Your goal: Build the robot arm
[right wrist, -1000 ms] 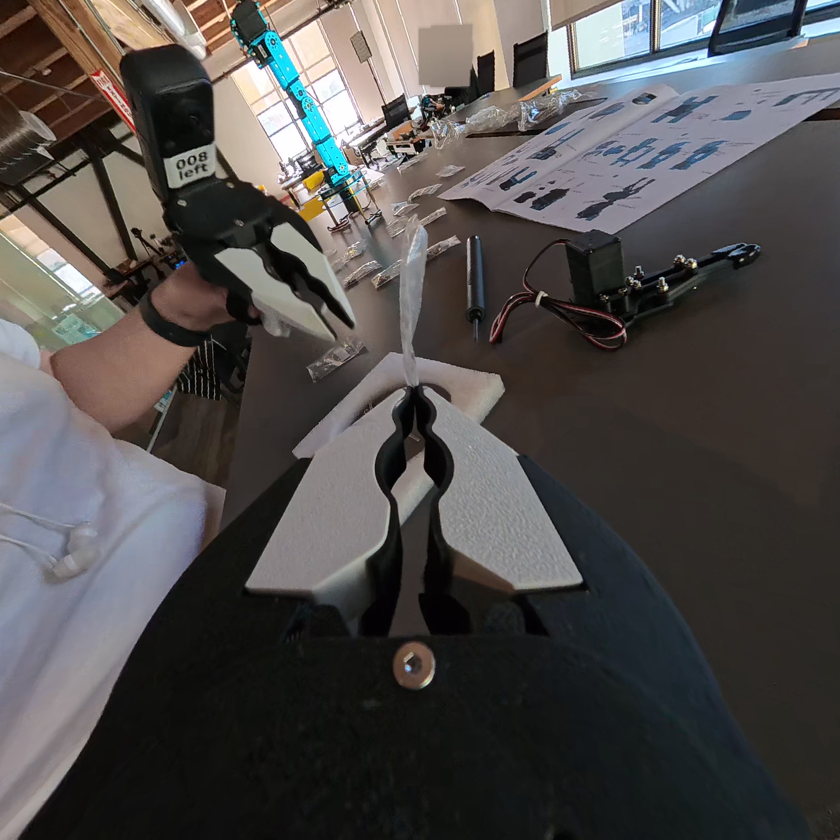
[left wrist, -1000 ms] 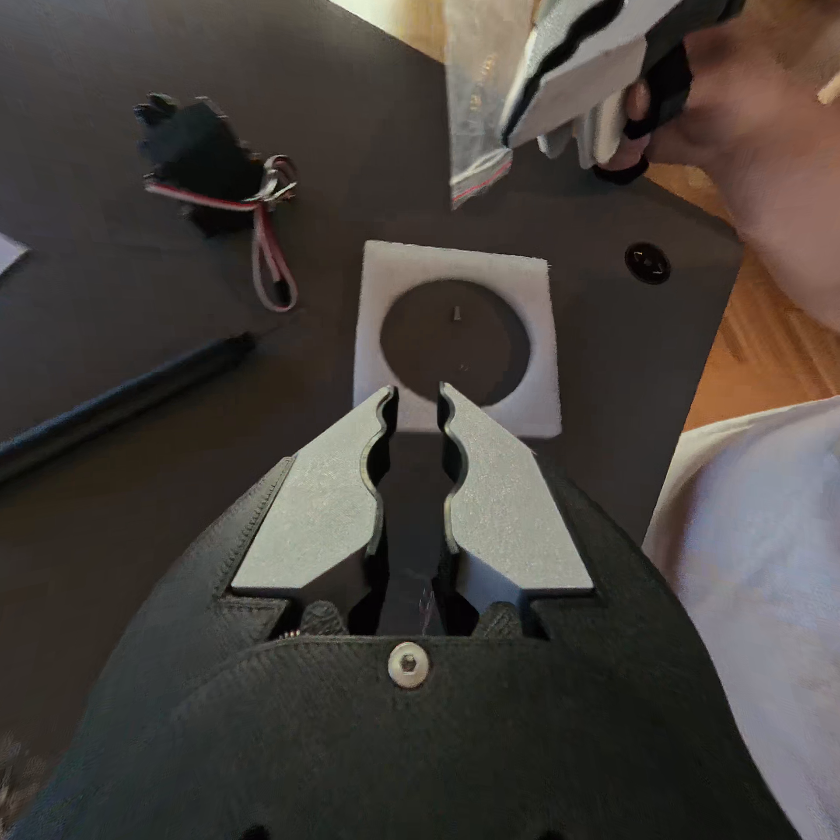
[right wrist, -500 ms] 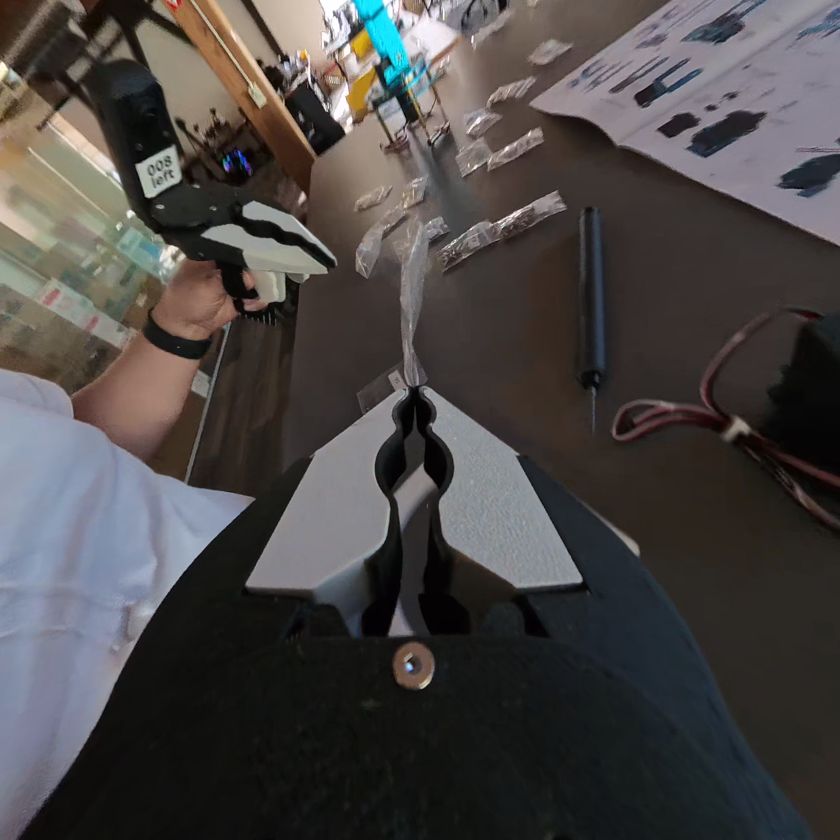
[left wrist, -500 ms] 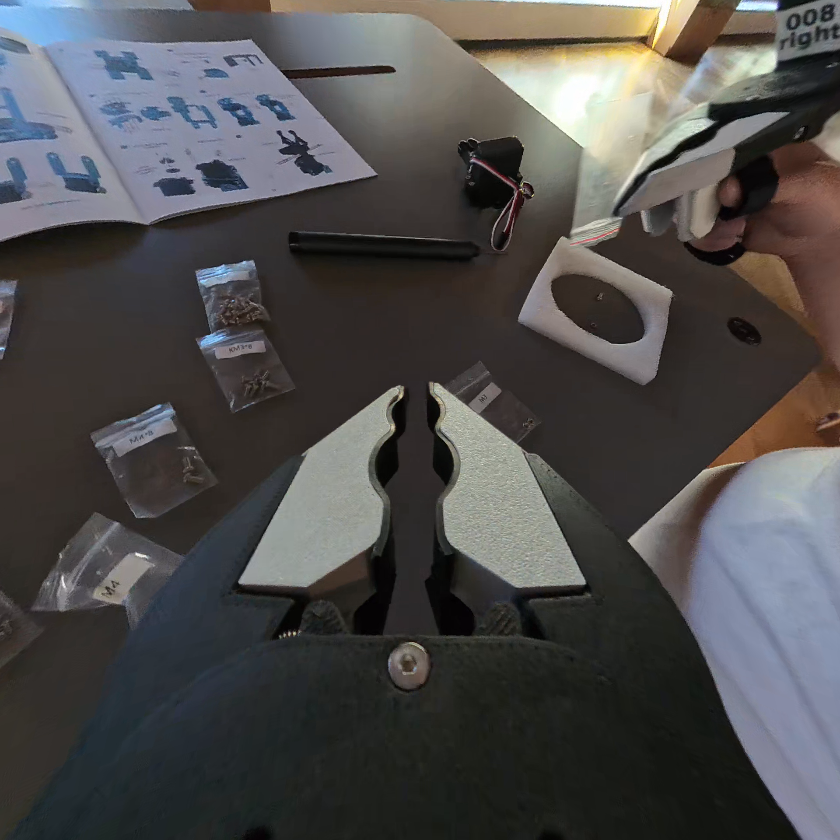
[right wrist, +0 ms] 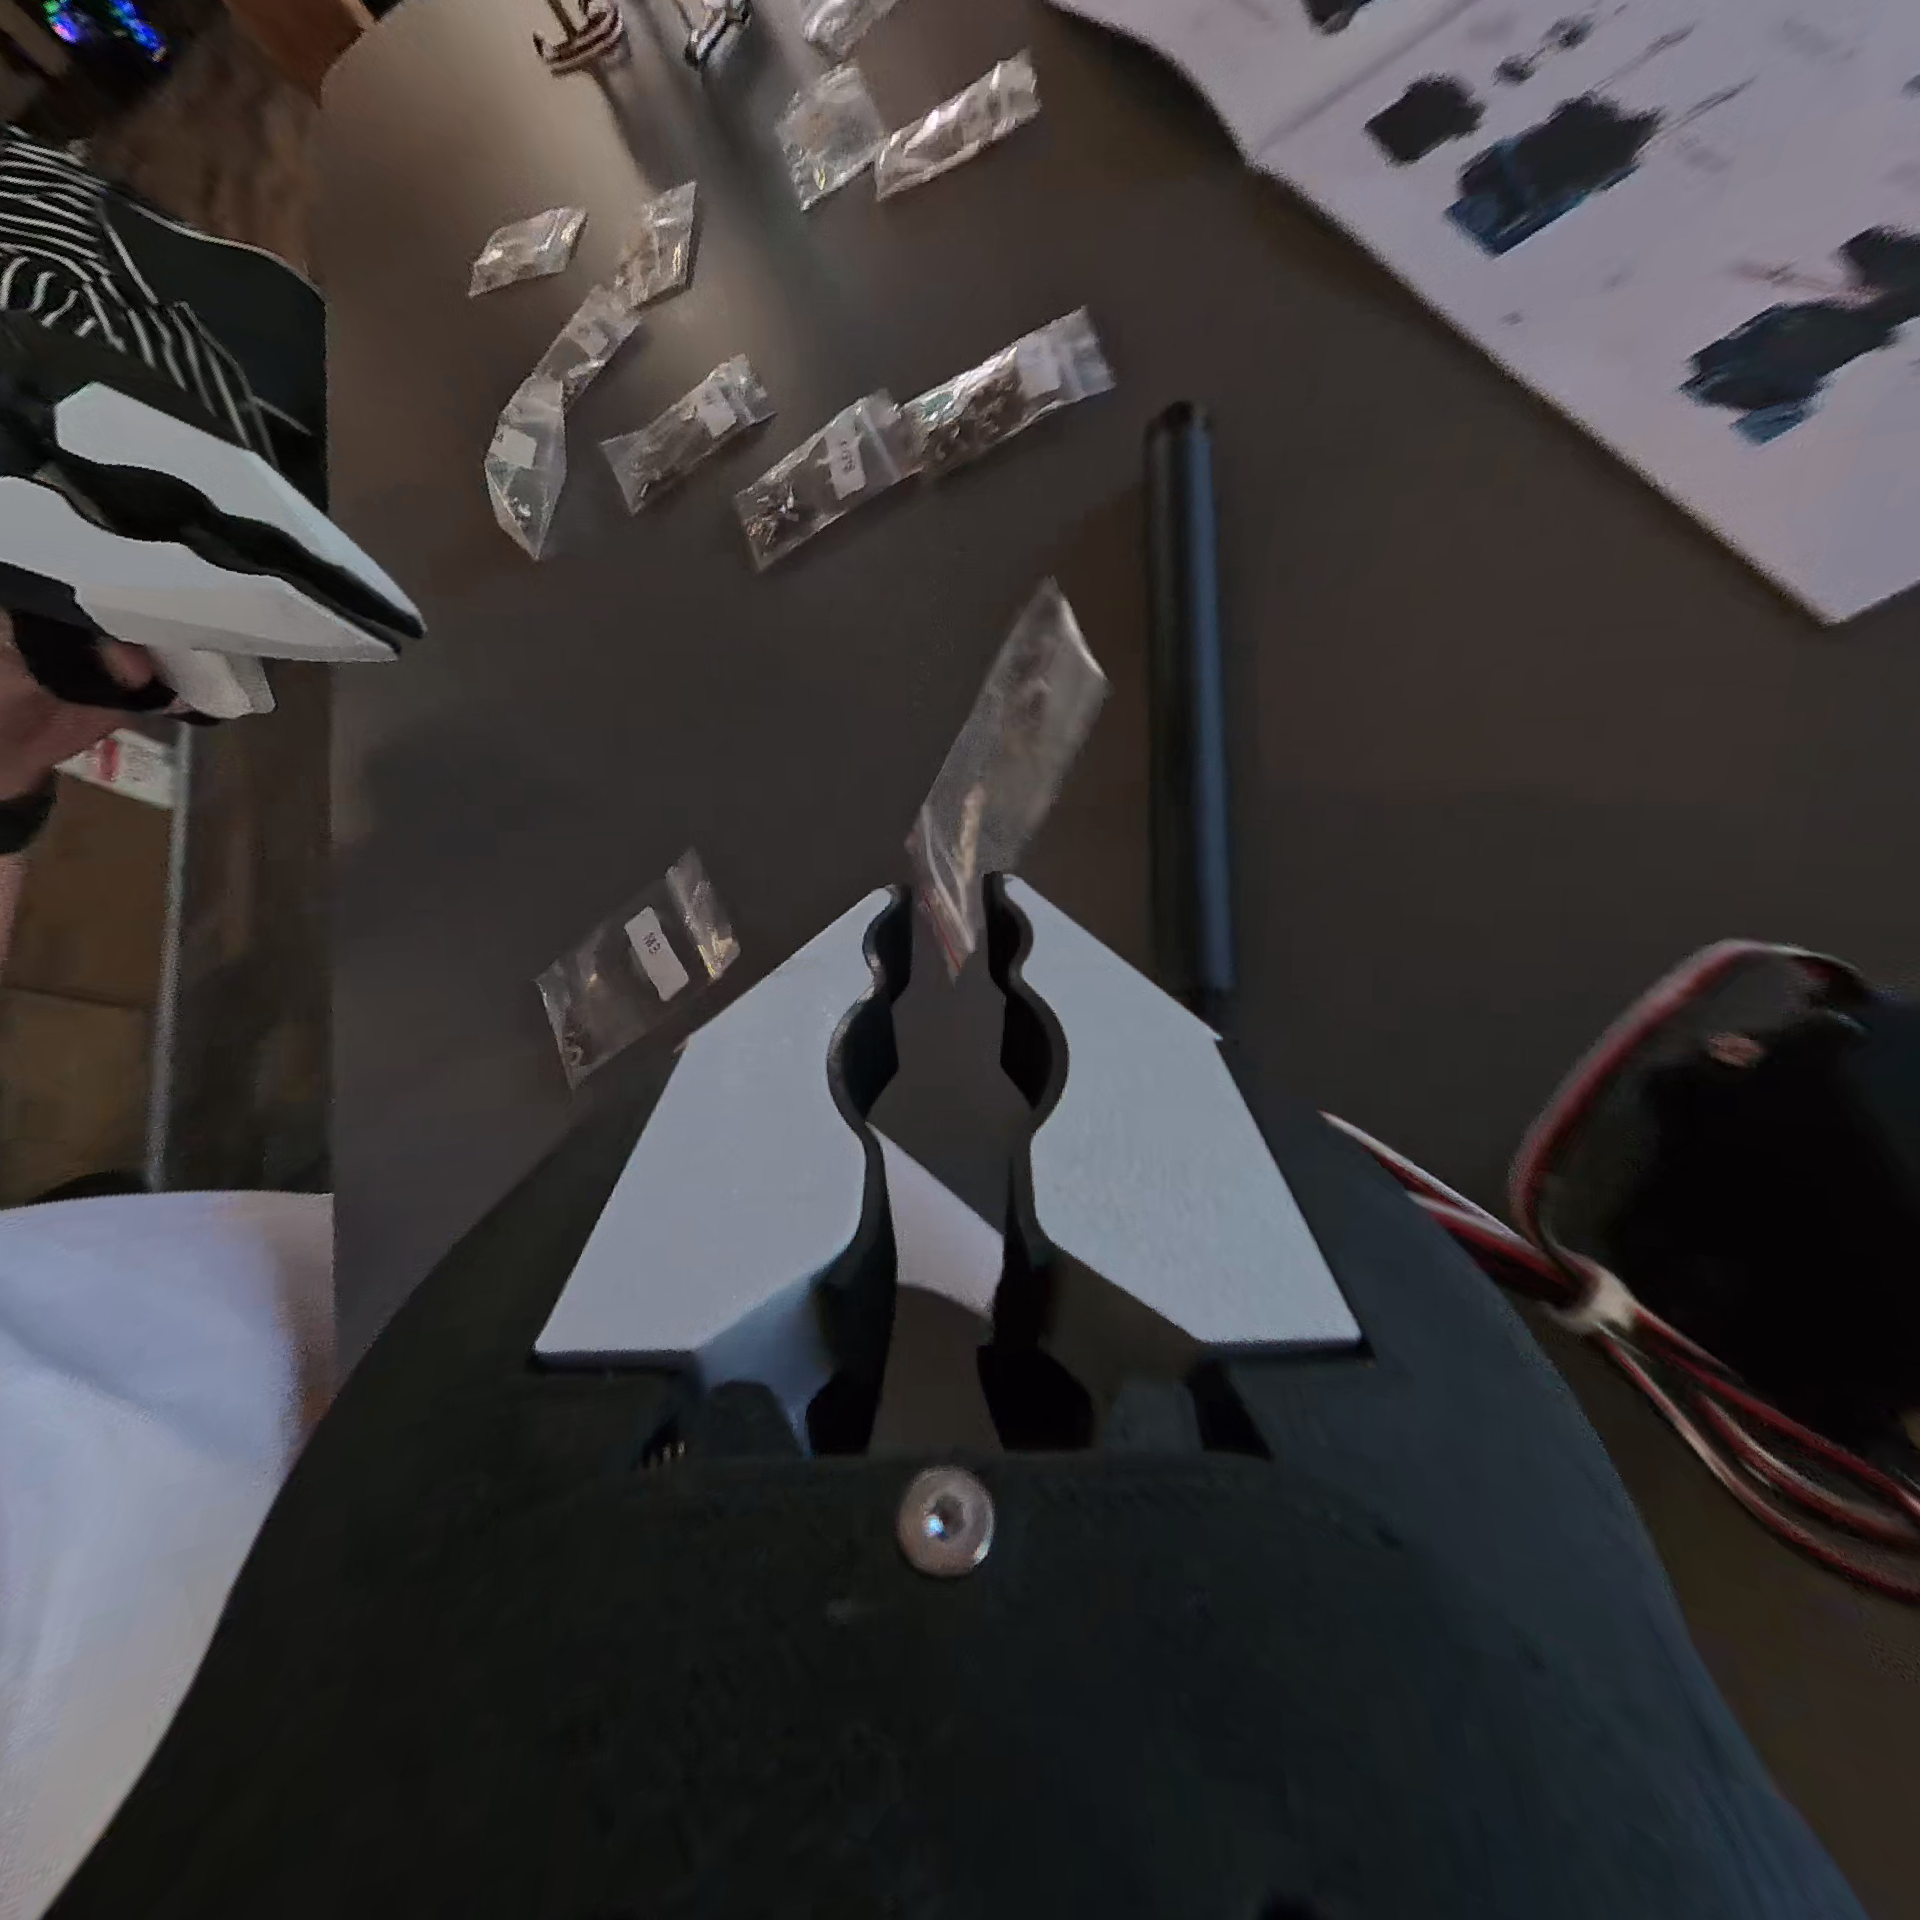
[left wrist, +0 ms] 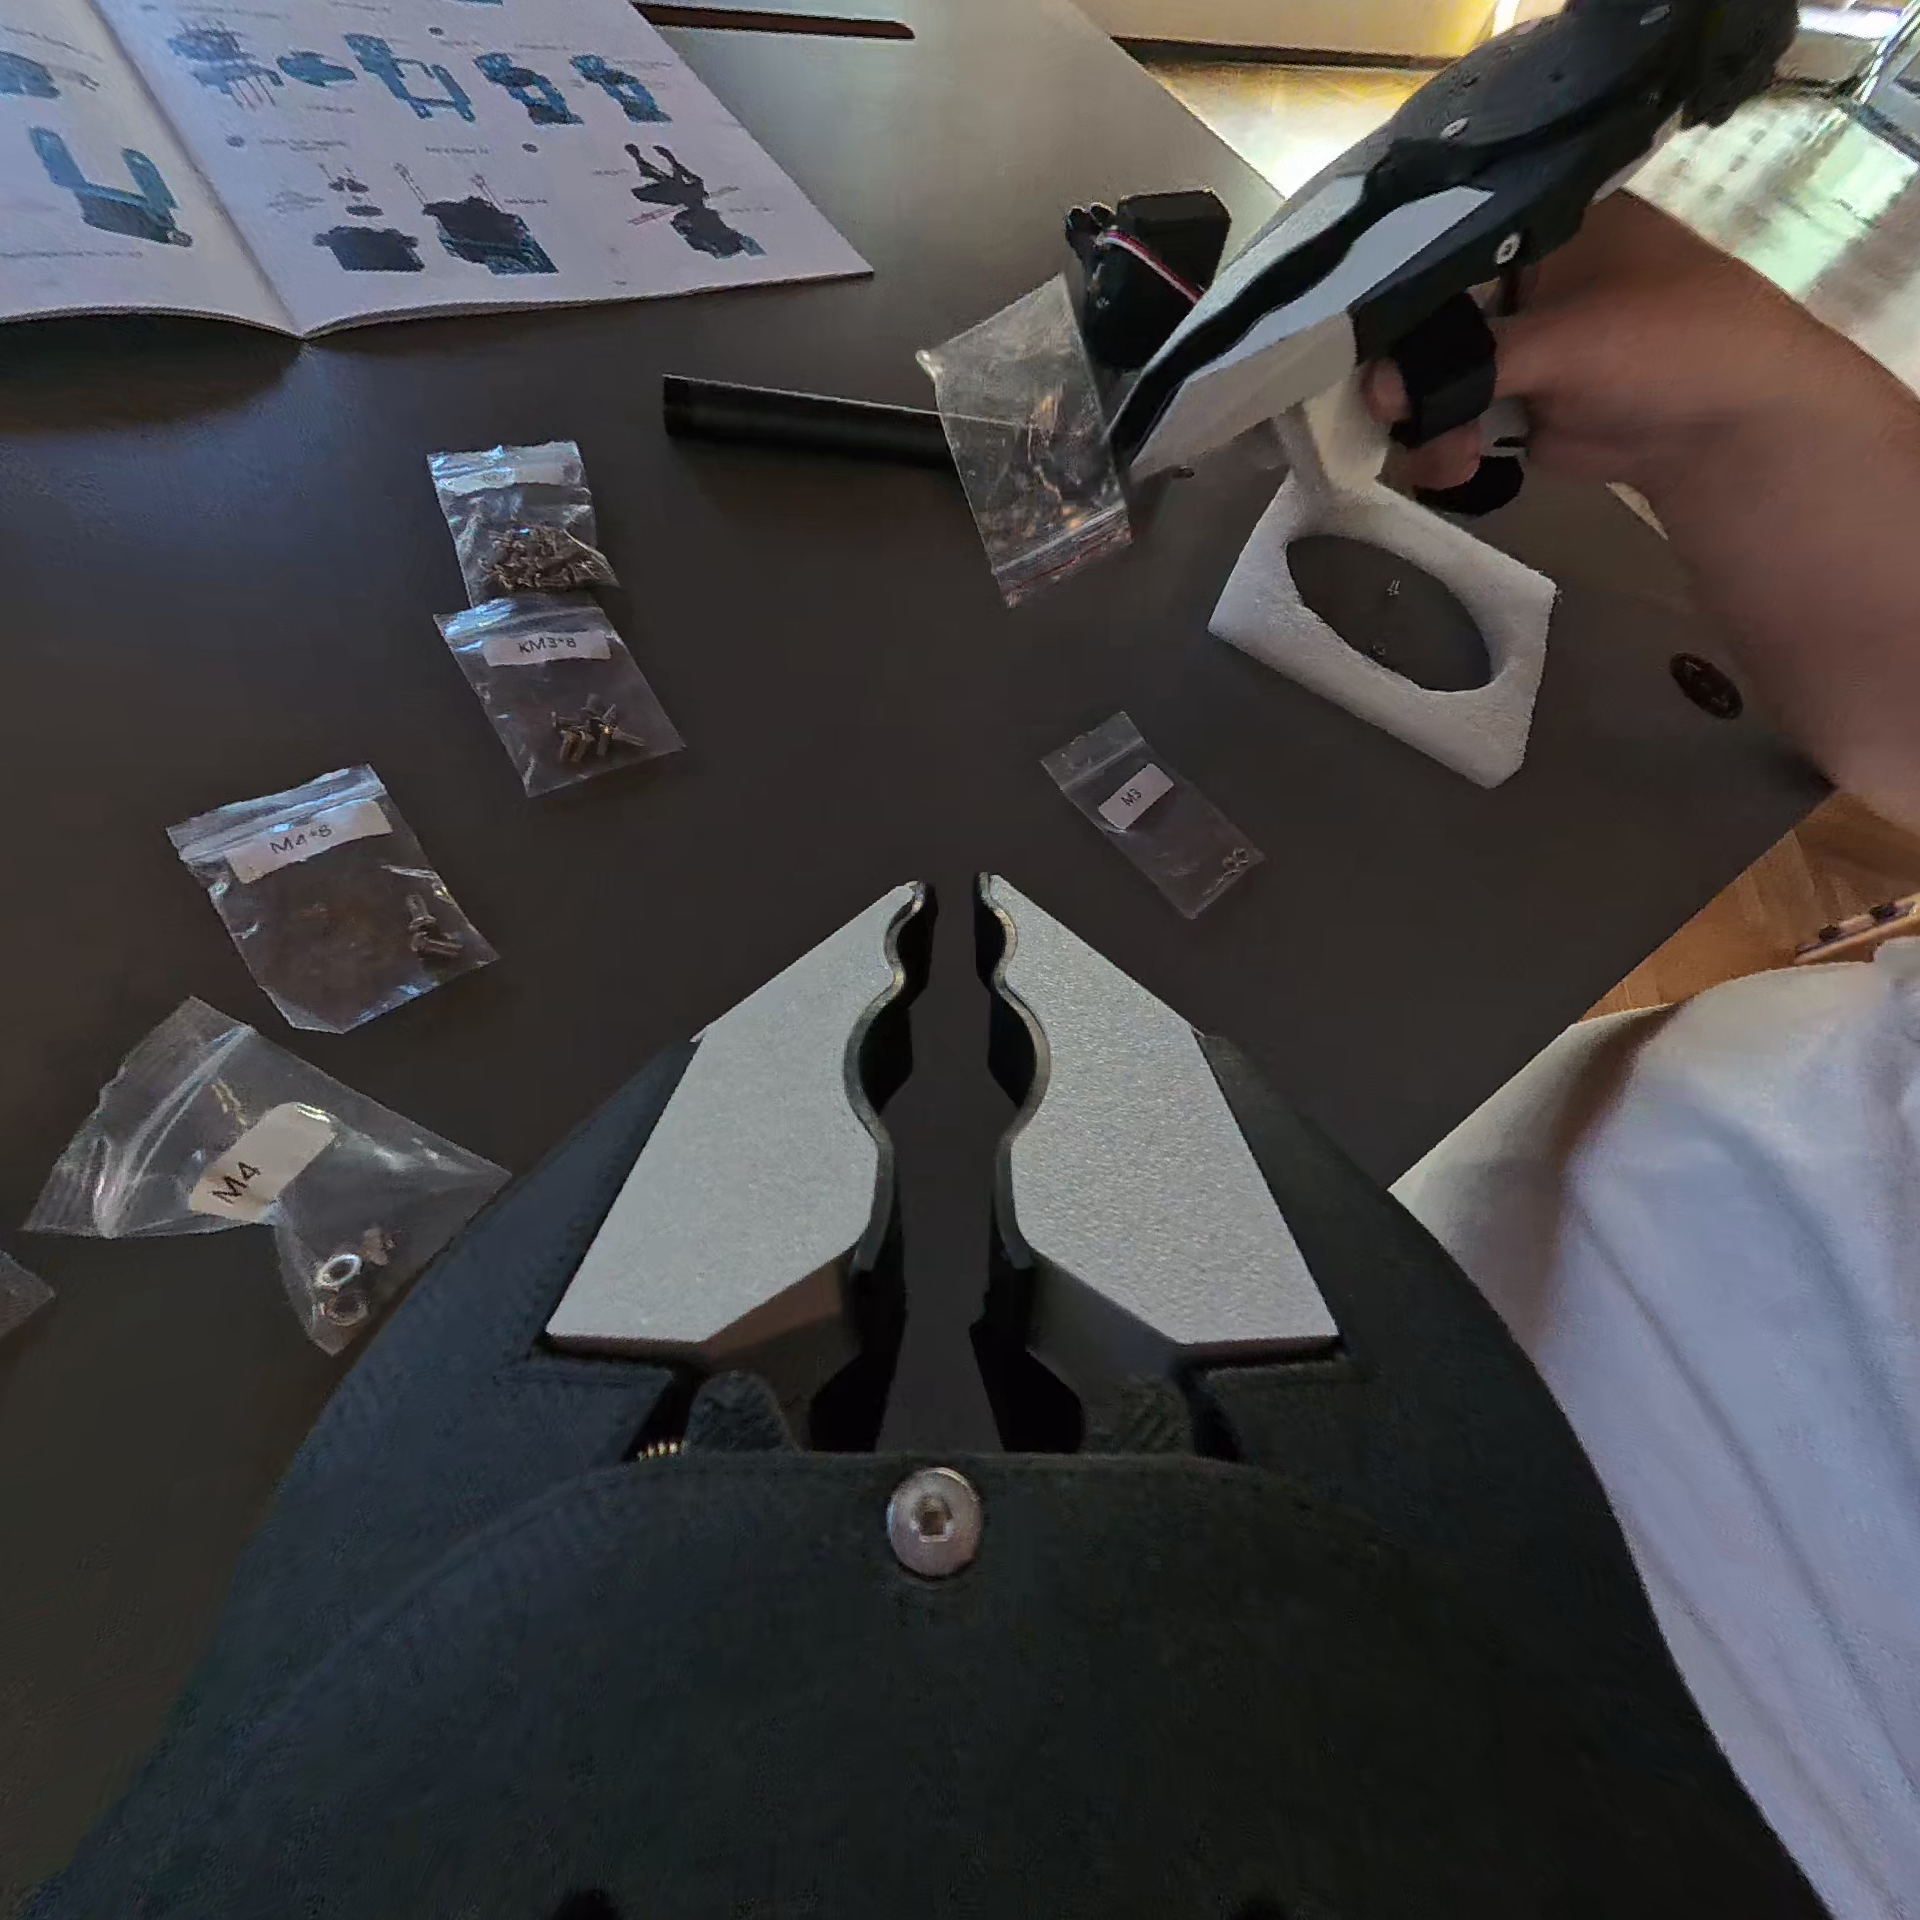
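Note:
My right gripper [right wrist: 943,888] has its jaws a little apart. The red-striped end of a small clear bag of screws [right wrist: 1023,717] sits between its tips, and the bag hangs just above the dark table. In the left wrist view that bag [left wrist: 1023,447] is at the right gripper's tip [left wrist: 1122,447], above a black screwdriver [left wrist: 790,410]. My left gripper [left wrist: 951,894] is empty, with a narrow gap between its tips. It hovers over the table, nearest a small labelled bag [left wrist: 1148,810]. It also shows at the left of the right wrist view [right wrist: 395,623].
A white foam frame [left wrist: 1496,717] lies near the table's right edge. A black servo with red wires [right wrist: 1766,1195] sits by the screwdriver [right wrist: 1190,675]. An open booklet [left wrist: 416,156] lies at the back. Several bags of screws [left wrist: 561,696] lie on the left. Tip to tip, the grippers are about 20 centimeters apart. The black screwdriver [left wrist: 790,410] lies some 10 centimeters from my right tips, 20 centimeters from my left tips.
My right gripper swung down toward the table and its jaws parted around the bag's end. My left gripper pulled back from the foam frame and its gap narrowed.

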A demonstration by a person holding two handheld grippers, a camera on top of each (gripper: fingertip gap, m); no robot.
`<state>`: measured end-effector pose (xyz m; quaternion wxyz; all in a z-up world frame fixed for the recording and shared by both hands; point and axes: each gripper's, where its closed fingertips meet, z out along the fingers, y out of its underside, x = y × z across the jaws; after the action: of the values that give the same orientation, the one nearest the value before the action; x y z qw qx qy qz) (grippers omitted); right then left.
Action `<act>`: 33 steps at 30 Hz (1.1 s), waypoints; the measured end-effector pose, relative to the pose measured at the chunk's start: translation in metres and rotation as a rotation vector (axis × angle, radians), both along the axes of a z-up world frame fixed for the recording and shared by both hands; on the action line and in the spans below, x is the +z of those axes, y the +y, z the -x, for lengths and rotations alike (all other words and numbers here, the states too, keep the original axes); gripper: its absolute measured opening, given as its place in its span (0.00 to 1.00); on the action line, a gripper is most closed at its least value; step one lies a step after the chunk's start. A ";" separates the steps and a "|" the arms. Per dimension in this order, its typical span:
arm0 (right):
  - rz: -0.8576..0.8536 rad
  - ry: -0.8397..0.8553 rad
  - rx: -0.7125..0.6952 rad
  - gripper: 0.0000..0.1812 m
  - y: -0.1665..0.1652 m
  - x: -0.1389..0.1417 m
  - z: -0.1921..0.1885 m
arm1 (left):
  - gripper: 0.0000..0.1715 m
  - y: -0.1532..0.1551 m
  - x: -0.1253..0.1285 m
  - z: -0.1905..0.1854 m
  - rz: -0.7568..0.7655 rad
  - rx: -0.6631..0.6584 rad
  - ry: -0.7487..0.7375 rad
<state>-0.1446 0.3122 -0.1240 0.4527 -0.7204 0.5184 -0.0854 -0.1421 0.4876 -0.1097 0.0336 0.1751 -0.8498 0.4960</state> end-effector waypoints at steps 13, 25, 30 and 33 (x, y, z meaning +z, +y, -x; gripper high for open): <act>0.124 -0.492 -0.245 0.11 -0.061 0.043 0.057 | 0.06 -0.017 0.018 -0.015 0.047 -0.080 -0.057; 0.516 -0.661 -0.847 0.23 -0.180 0.058 0.085 | 0.20 -0.042 0.068 -0.057 0.443 -0.242 -0.078; 0.643 -0.634 -0.951 0.29 -0.201 0.054 0.094 | 0.20 -0.080 0.061 -0.043 0.427 -0.381 -0.010; 0.686 -0.616 -1.001 0.30 -0.210 0.054 0.098 | 0.19 -0.097 0.053 -0.041 0.357 -0.406 -0.062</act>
<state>-0.2425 0.1020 -0.0697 0.2316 -0.4394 0.5804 -0.6453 -0.1008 0.3901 -0.0567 0.1367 -0.0227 -0.7671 0.6263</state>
